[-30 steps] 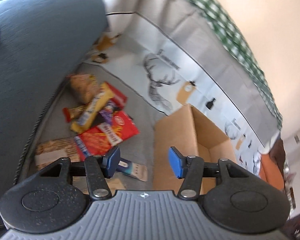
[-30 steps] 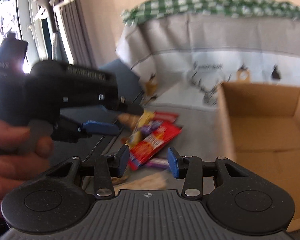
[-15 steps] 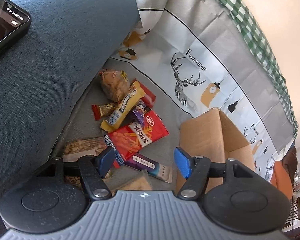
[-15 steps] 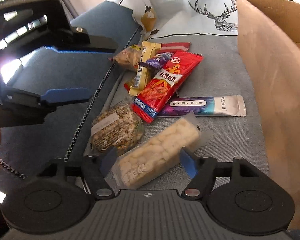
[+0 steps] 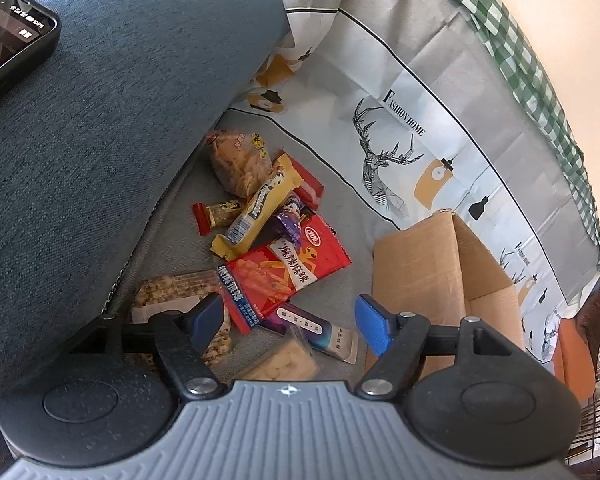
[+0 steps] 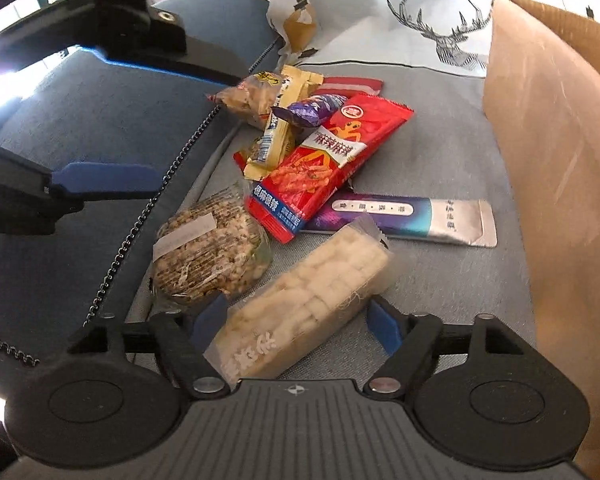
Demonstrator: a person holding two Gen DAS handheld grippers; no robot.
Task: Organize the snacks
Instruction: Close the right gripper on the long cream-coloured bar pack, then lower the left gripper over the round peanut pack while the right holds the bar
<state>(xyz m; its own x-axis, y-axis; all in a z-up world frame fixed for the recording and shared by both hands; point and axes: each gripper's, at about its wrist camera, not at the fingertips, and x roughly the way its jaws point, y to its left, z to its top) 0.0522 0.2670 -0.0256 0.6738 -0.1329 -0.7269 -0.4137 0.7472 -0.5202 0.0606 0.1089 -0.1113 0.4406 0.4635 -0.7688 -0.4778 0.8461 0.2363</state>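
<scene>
From the left wrist view, our left tool [image 5: 288, 318] hangs above the near end of the snack pile on the grey sofa seat, and its jaws are spreading wider with nothing between the pads. Just ahead of it lie the red chip packet [image 5: 286, 272] and, under that packet's near corner, the purple-and-silver sachet [image 5: 312, 330]. The cardboard box [image 5: 440, 272] stands open just to the right of the right finger. We judge these packets light, thin and slick, so a pinch across a flat edge should serve better than one on the crinkly middle.

From the right wrist view, our right tool [image 6: 296, 322] stands spread around the near end of the clear-wrapped rice cake bar [image 6: 312, 300], which lies slantwise between the pads. Whether either pad already touches the wrapper we cannot quite tell; there seems to be a gap on the right. The bar looks stiff but crumbly under a slippery film, so we would take it across its narrow width, gently. The round grain cake [image 6: 208, 254] lies just left of the left finger, and the box wall rises on the right.
</scene>
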